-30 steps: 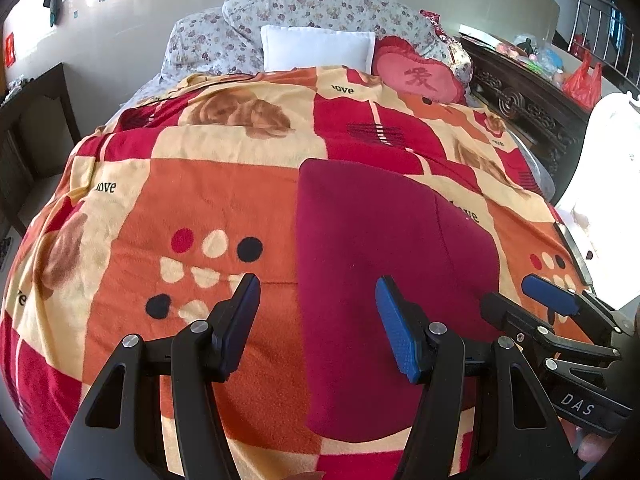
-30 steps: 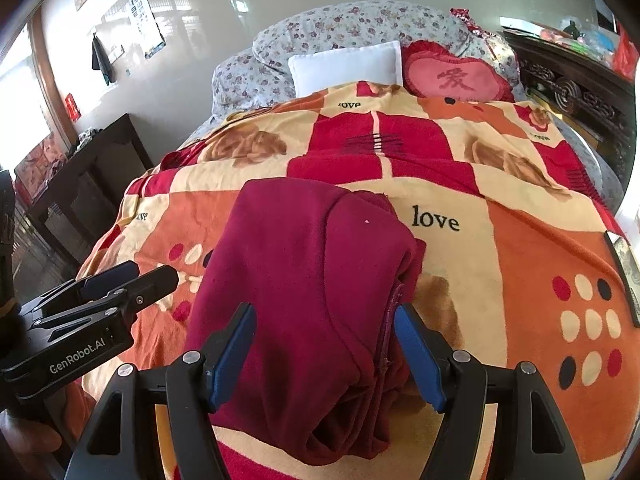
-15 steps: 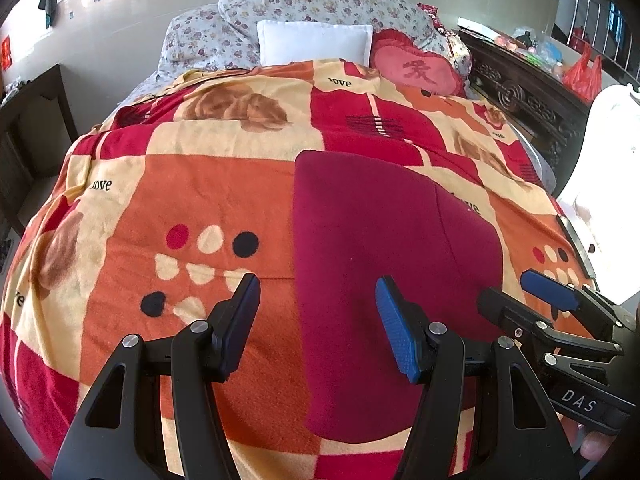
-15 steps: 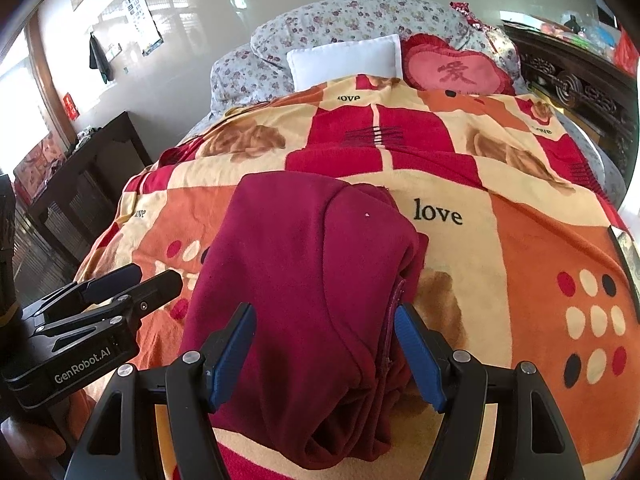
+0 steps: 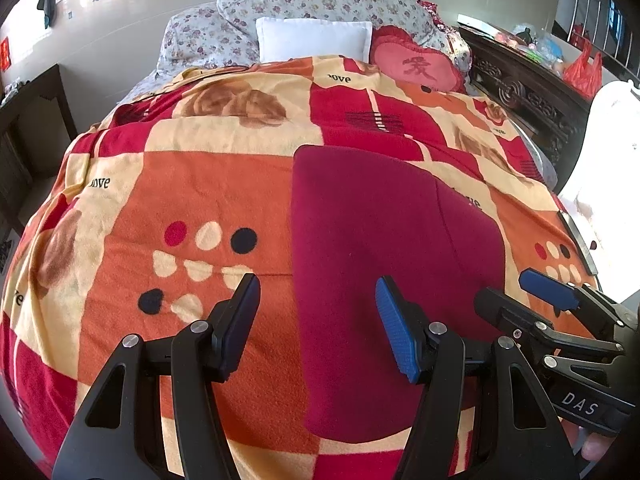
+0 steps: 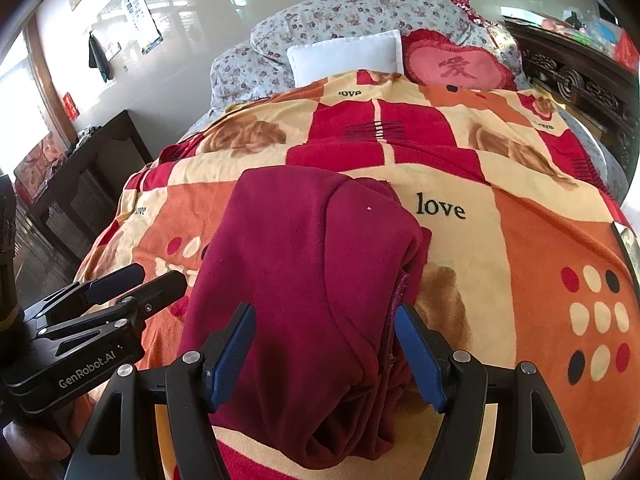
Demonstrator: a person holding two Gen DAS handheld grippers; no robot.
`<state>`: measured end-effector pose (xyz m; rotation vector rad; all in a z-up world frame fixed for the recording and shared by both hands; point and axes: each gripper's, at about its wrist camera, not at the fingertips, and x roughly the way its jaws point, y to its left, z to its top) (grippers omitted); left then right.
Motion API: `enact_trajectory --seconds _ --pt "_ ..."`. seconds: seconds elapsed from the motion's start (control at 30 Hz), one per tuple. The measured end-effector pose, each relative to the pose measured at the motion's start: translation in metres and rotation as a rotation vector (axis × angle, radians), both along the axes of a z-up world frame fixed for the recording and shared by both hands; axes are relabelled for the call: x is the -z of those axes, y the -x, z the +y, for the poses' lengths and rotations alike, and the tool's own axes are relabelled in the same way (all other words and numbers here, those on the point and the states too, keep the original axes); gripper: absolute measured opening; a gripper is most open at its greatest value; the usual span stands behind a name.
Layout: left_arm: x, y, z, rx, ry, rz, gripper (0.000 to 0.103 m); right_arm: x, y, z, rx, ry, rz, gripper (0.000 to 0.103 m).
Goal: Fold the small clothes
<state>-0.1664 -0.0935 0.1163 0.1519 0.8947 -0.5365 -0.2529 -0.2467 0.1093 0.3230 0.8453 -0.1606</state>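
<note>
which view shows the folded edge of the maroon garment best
The right wrist view: the maroon garment fills the centre, with its stacked layers and right-hand folded edge visible. The left wrist view shows only its flat top, smooth, the layers hidden.

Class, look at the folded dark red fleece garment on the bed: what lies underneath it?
The folded dark red fleece garment lies on the orange, red and cream patchwork blanket, which shows all around it. The blanket's pattern directly beneath is covered, as are the garment's inner layers.
</note>
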Motion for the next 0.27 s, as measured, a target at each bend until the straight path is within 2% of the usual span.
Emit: enact_trajectory --seconds 0.27 --pt "0.004 -0.0053 0.0031 0.0 -0.005 -0.004 0.06 0.0032 -0.0005 -0.0013 -0.003 -0.008 0.006 0.069"
